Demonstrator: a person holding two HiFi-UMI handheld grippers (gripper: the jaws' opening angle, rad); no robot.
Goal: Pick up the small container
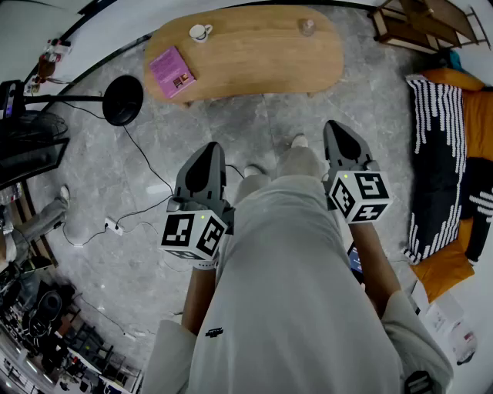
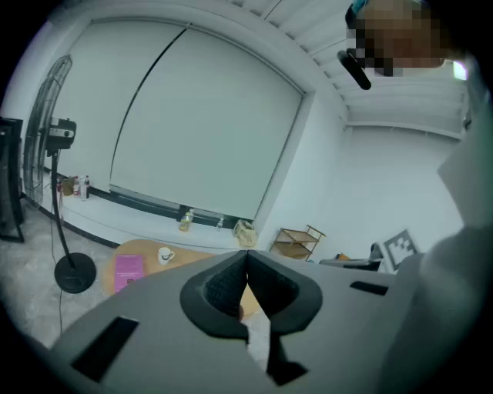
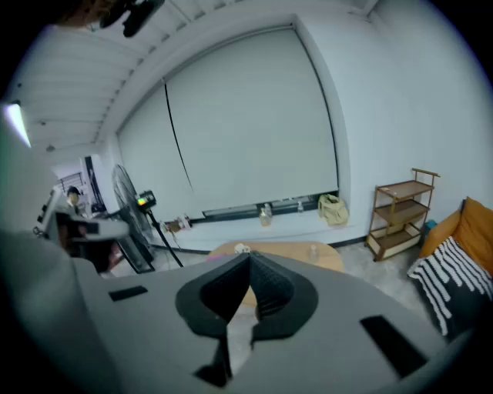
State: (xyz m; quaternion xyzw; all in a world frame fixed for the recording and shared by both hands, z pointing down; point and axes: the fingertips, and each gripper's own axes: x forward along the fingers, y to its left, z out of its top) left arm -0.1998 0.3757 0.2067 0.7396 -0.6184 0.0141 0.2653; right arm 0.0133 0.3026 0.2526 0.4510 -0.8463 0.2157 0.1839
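The small clear container (image 1: 306, 27) stands near the far right end of a low wooden table (image 1: 254, 54); in the right gripper view the container (image 3: 313, 251) shows just right of the jaws. I hold both grippers at waist height, well short of the table. My left gripper (image 1: 206, 154) is shut with nothing in it, its pads meeting tip to tip (image 2: 246, 258). My right gripper (image 1: 337, 129) is likewise shut and empty (image 3: 249, 260). A white cup (image 1: 200, 32) and a pink book (image 1: 172, 71) lie on the table's left part.
A fan's black round base (image 1: 122, 100) and its cables (image 1: 142, 212) are on the grey floor at the left. A wooden shelf (image 1: 420, 23) stands at the far right, with striped and orange cushions (image 1: 441, 154) along the right side. Cluttered gear (image 1: 46, 315) fills the near left.
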